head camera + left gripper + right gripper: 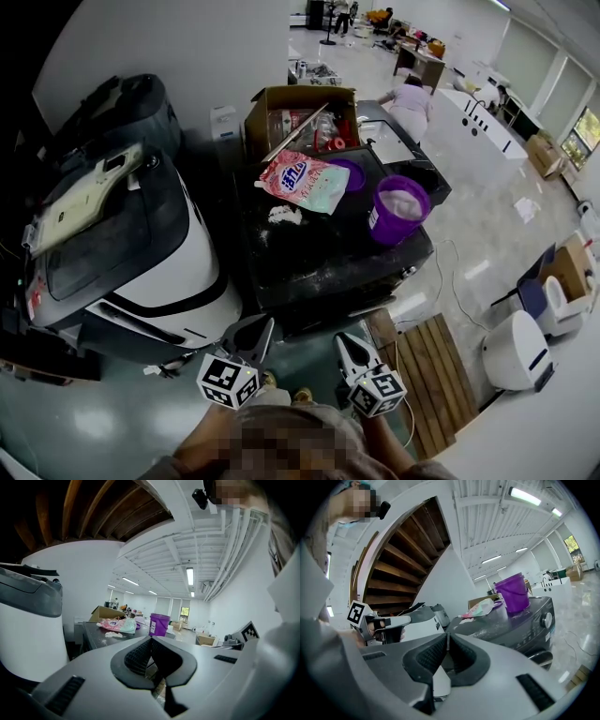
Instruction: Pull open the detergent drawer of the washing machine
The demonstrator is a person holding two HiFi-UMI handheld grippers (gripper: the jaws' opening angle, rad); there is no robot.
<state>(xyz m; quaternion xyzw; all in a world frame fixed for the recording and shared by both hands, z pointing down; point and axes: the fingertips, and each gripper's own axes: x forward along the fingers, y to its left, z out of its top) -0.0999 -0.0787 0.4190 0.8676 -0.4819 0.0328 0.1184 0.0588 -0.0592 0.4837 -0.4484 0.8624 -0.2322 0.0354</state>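
A big white-and-black machine (141, 244) fills the head view's 9 o'clock side. Just beside it, at the centre, stands the dark washing machine (319, 258), its top dusted with white powder. Its front faces 6 o'clock, toward the person. In the right gripper view that front panel shows at 3 o'clock with a round dial (547, 619). The detergent drawer cannot be told apart from the dark panel in any view.

A wooden pallet (427, 361) lies on the floor at 5 o'clock of the washer, and a rounded white appliance (514, 352) stands just past it at 4 o'clock.

On the washer's top, an open cardboard box (272, 103) sits at the 12 o'clock edge. A purple bucket (398, 211) stands upright at 3 o'clock. A pink-and-mint detergent pouch (305, 183) lies flat between box and bucket, with a purple lid (352, 173) touching its 3 o'clock edge. A small white crumpled scrap (284, 216) lies at the pouch's 6 o'clock.

Both claws are at 6 o'clock, in front of the washer and apart from it. The left claw (255, 333) is clenched, its pads meeting on nothing. The right claw (349, 349) is likewise clenched and empty.
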